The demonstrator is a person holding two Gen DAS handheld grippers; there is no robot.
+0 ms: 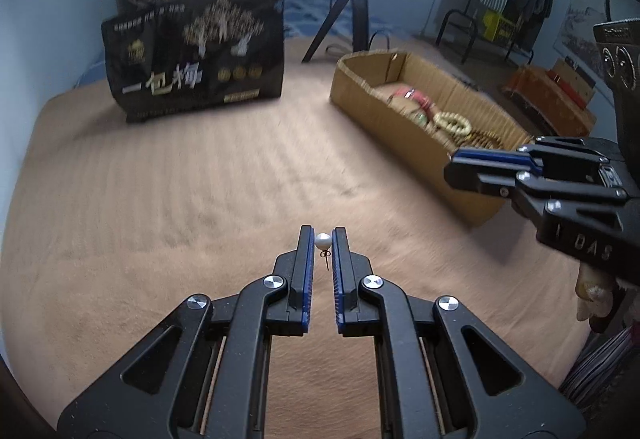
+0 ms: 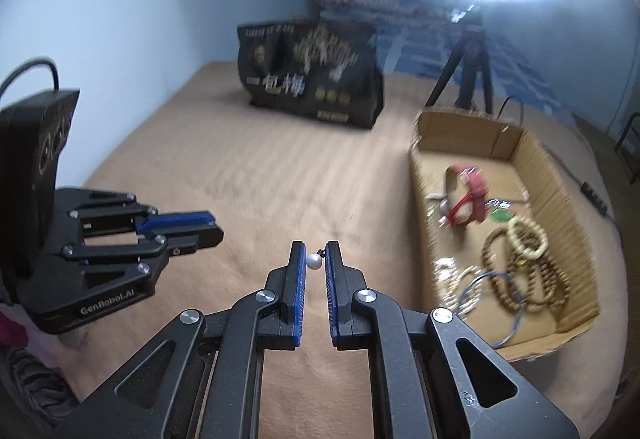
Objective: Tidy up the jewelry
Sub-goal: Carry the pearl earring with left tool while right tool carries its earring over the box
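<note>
Item 1: our left gripper [image 1: 323, 235], level over the tan bed [image 1: 180, 199], jaws pinching a pearl earring [image 1: 322, 240] at the tips.
Item 2: our right gripper [image 2: 316, 249], likewise level, jaws clamping a second pearl earring [image 2: 314, 261].
Item 3: cardboard box [image 2: 556, 195] at two o'clock, holding bead bracelets [image 2: 528, 235].
</note>
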